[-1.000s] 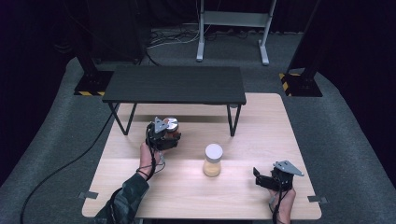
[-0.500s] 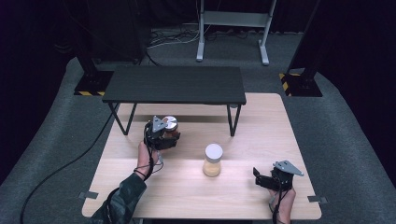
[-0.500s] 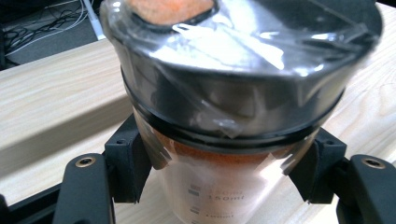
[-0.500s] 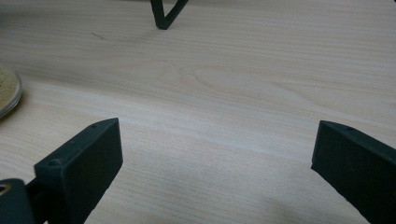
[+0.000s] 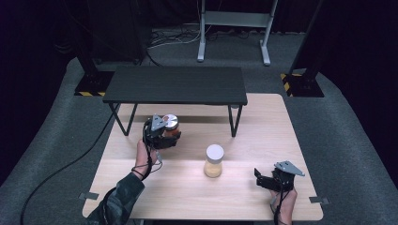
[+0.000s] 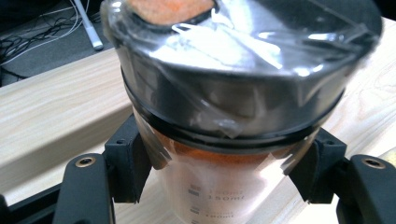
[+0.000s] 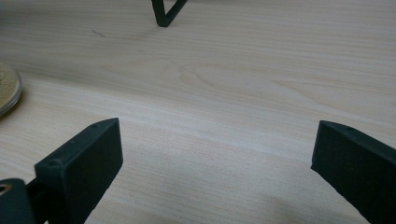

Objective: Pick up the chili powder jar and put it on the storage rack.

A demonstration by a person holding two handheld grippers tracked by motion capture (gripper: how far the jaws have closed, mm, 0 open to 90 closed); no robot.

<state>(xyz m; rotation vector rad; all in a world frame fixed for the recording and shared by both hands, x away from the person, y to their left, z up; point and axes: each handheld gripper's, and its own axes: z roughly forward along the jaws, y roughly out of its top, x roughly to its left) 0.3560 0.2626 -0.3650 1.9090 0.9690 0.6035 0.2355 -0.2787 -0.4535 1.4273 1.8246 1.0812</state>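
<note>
A clear jar of orange powder (image 5: 172, 127) with a dark lid under plastic wrap is held just above the wooden table (image 5: 267, 126), left of centre and in front of the black shelf. My left gripper (image 5: 167, 135) is shut on it. In the left gripper view both pads press the glass below the lid of the jar (image 6: 233, 93). A second jar (image 5: 214, 161), white-lidded with yellowish powder, stands mid-table. My right gripper (image 5: 261, 179) rests at the front right, open with bare wood between its jaws (image 7: 217, 158). The second jar's edge (image 7: 7, 91) lies to its left.
A low black shelf (image 5: 176, 84) on thin legs spans the table's far half; one leg (image 7: 166, 11) shows ahead of the right gripper. A cable trails from the left gripper off the table's left side. Grey carpet surrounds the table.
The left gripper and its jar have shifted only slightly. The right gripper and the white-lidded jar have stayed where they were.
</note>
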